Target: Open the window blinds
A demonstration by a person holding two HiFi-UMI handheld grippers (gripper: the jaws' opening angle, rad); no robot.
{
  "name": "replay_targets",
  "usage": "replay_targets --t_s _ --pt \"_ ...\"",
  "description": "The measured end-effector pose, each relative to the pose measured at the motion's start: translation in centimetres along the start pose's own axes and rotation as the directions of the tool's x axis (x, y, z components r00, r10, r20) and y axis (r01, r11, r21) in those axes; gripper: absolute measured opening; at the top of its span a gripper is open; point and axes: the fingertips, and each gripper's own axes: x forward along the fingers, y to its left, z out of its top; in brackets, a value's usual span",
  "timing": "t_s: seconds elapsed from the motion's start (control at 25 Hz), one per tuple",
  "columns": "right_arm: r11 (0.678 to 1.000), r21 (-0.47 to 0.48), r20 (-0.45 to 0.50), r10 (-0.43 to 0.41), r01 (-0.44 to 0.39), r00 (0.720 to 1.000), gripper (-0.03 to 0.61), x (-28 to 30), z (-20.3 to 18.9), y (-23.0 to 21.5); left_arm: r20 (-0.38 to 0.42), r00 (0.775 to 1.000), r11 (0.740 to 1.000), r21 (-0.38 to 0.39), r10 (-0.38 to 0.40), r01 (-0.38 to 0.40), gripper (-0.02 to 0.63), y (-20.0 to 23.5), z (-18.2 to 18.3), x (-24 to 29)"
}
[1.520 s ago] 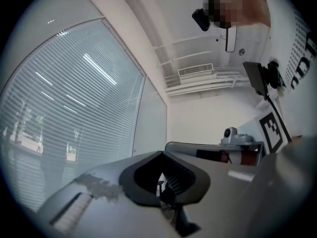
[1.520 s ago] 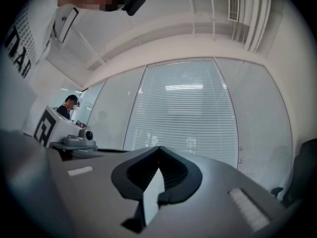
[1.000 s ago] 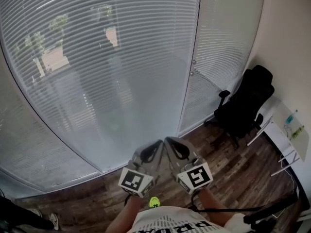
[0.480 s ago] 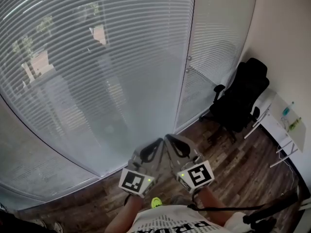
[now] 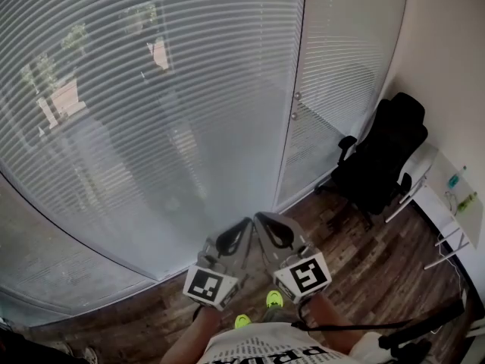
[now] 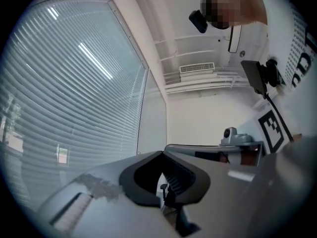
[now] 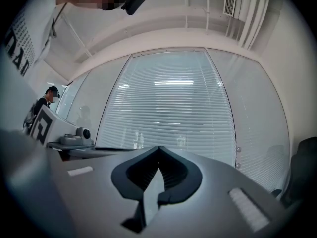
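Observation:
The window blinds (image 5: 151,112) hang closed, white horizontal slats over a wide glass front, with faint outdoor shapes showing through. A narrower blind panel (image 5: 341,59) stands to the right, and two small knobs (image 5: 297,95) sit on the frame between them. Low in the head view my left gripper (image 5: 244,224) and right gripper (image 5: 258,218) are held side by side, short of the blinds and touching nothing. Both are shut and empty. The blinds (image 6: 64,108) fill the left of the left gripper view beyond the left gripper (image 6: 161,152). The right gripper (image 7: 158,148) faces the blinds (image 7: 168,108).
A black office chair (image 5: 379,165) stands in the right corner by a white wall. A white desk (image 5: 443,203) with small bottles is at the far right. The floor (image 5: 356,264) is dark wood. Another person (image 7: 42,105) stands at the left of the right gripper view.
Both grippers have moved together toward the blinds, still shut. A second yellow-green shoe has come into view under them.

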Motion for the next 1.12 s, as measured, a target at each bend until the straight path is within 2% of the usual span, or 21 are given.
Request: replay_targets --t_s 0.12,0.28,0.52,0.72,0.96,1.12 --pt "1.0 0.006 -0.009 0.013 -0.013 1.0 0.008 1.0 -0.2 -2.6 -0.027 0.999 1.0 0.013 0.017 -0.017 -0.009 0.8 -0.7 2.5" --pt "0.999 -0.008 0.002 0.041 -0.041 0.999 0.008 1.6 -0.2 -6.2 -0.016 0.999 0.999 0.025 0.036 -0.035 -0.009 0.8 -0.9 6.2" --pt "0.997 -0.004 -0.007 0.081 -0.081 0.997 0.008 3.3 -0.8 -15.3 -0.049 0.997 0.997 0.051 0.057 -0.054 -0.009 1.1 -2.3 15.6" --pt "0.996 0.028 -0.016 0.091 -0.09 0.996 0.008 3.3 -0.9 -17.1 -0.064 0.996 0.996 0.057 0.069 -0.065 -0.009 1.1 -2.2 17.5" --pt "0.996 -0.004 0.018 0.095 -0.095 0.995 0.008 1.5 -1.2 -19.6 -0.061 0.995 0.994 0.084 0.076 -0.071 -0.009 -0.9 -3.0 19.8" --pt "0.996 -0.012 0.005 0.093 -0.093 0.996 0.008 1.0 -2.0 -20.7 -0.012 0.996 0.993 0.071 0.092 -0.091 -0.008 -1.4 -2.9 21.0"
